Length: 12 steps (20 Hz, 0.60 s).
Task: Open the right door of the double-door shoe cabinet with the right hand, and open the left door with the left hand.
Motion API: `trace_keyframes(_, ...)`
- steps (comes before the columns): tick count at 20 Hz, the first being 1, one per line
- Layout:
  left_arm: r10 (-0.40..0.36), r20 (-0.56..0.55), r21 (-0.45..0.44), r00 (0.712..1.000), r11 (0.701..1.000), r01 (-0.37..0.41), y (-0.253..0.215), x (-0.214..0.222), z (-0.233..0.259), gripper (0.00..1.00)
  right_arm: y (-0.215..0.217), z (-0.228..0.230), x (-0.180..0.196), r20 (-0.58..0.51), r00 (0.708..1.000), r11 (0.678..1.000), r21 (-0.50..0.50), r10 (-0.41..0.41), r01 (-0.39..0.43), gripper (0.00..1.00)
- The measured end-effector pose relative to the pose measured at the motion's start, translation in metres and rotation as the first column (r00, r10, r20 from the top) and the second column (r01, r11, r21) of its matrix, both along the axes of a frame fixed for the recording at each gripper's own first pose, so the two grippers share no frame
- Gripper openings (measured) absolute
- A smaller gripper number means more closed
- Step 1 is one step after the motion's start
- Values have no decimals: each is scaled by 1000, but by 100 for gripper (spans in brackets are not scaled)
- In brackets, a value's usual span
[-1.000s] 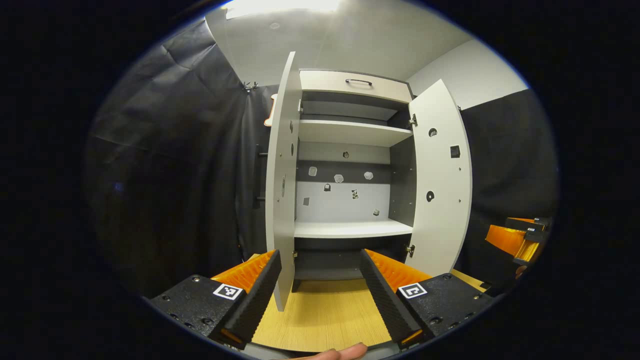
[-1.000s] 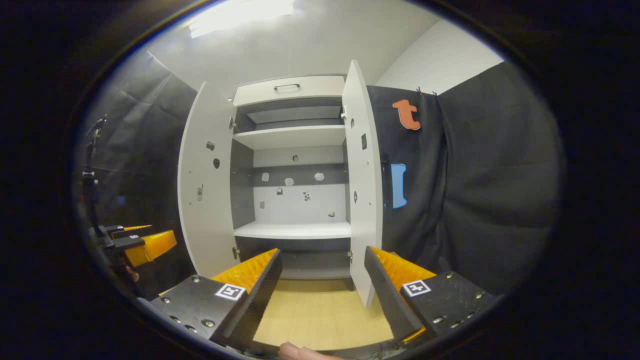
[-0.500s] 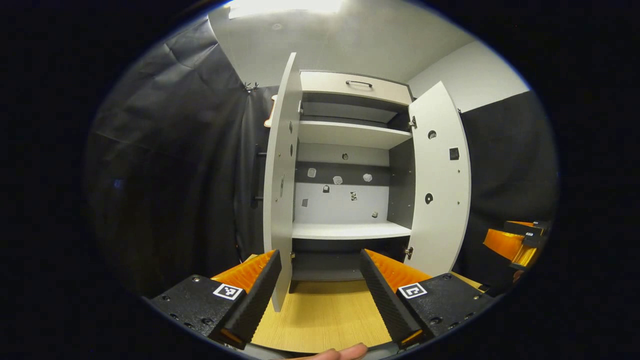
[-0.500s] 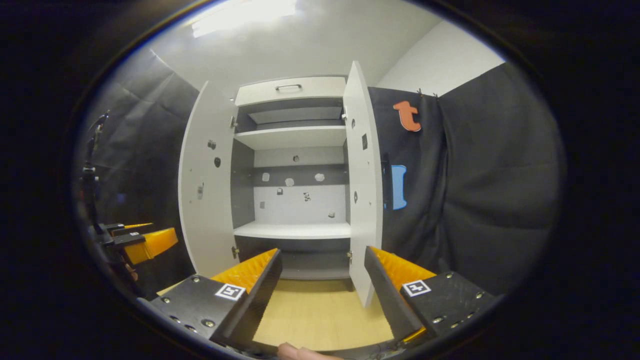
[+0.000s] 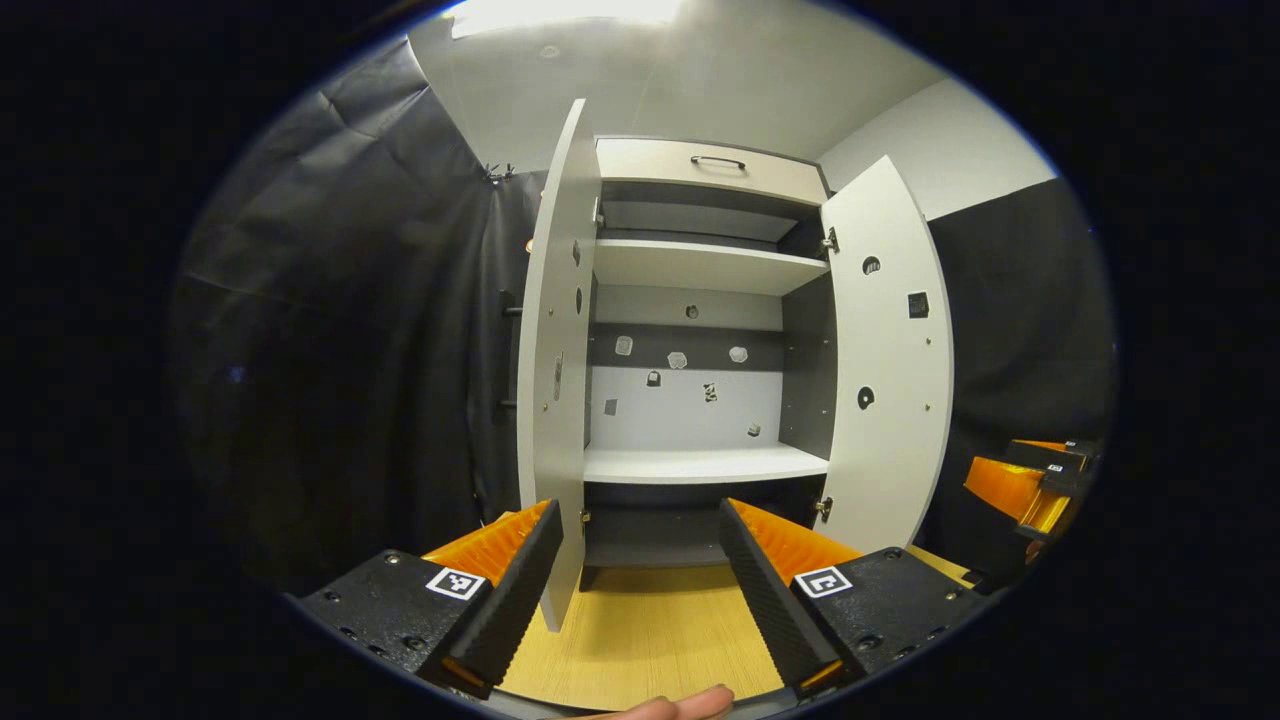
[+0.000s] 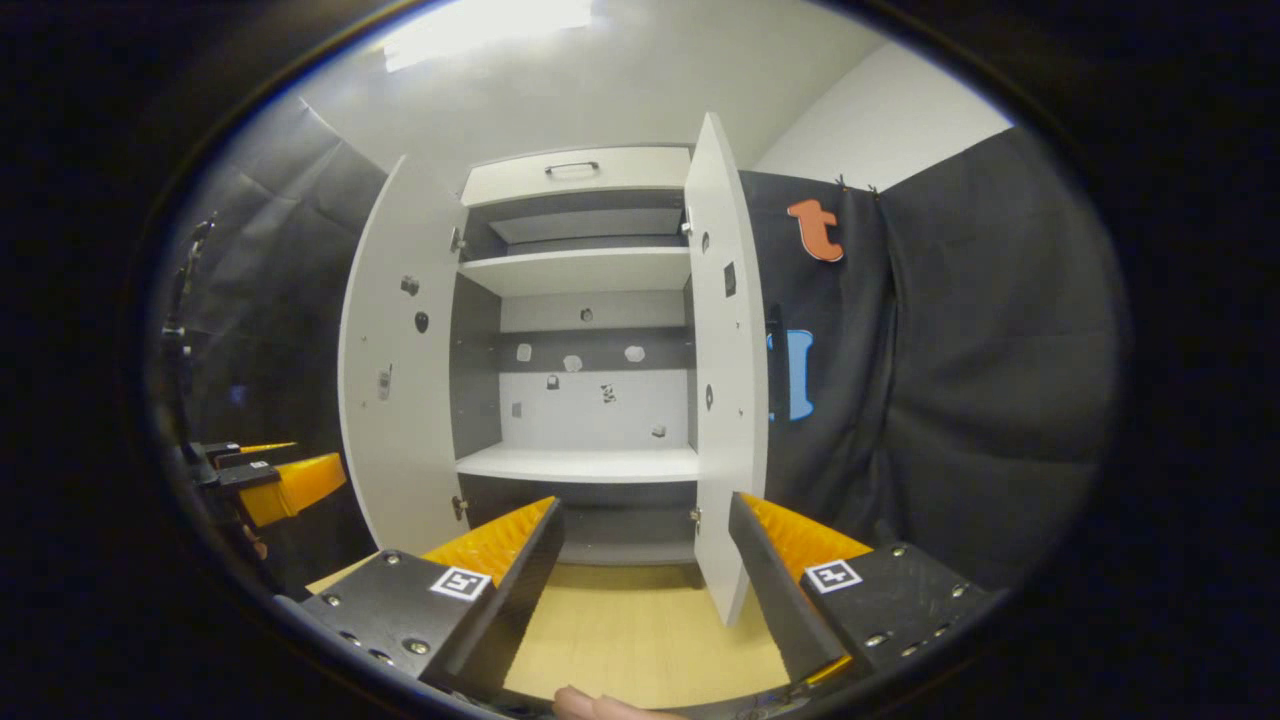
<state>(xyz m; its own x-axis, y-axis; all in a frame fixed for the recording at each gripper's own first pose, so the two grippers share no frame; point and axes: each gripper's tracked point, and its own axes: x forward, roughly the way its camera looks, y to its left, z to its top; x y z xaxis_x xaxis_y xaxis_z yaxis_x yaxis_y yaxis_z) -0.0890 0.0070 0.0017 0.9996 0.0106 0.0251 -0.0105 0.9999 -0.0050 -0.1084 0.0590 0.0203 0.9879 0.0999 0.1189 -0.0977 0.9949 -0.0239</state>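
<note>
1. White panels tell me most of it: the shoe cabinet [image 5: 700,300] stands ahead with its left door [image 5: 552,380] and its right door [image 6: 728,380] both swung wide.
2. I read the opening step as done; what is in hand looks like backing away.
3. My left gripper [image 5: 640,590] has its fingers spread with nothing between them, and the left door's edge is just beside the left finger.
4. My right gripper [image 6: 645,590] is likewise spread and empty, near the right door's lower corner.
5. Next I would pull both straight back over the wooden floor [image 5: 650,630], taking care not to nudge either door shut.
</note>
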Motion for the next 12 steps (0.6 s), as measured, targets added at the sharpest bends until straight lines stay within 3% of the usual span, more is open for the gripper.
trace_keyframes(11,5,23,-54,1000,999,-4,-14,20,-3,96,-2,2,19,19,1000,1000,0,4,-4,98)
trace_keyframes(12,-1,25,-55,1000,998,3,-19,20,-2,93,-3,1,18,22,1000,1000,-5,6,-6,98)
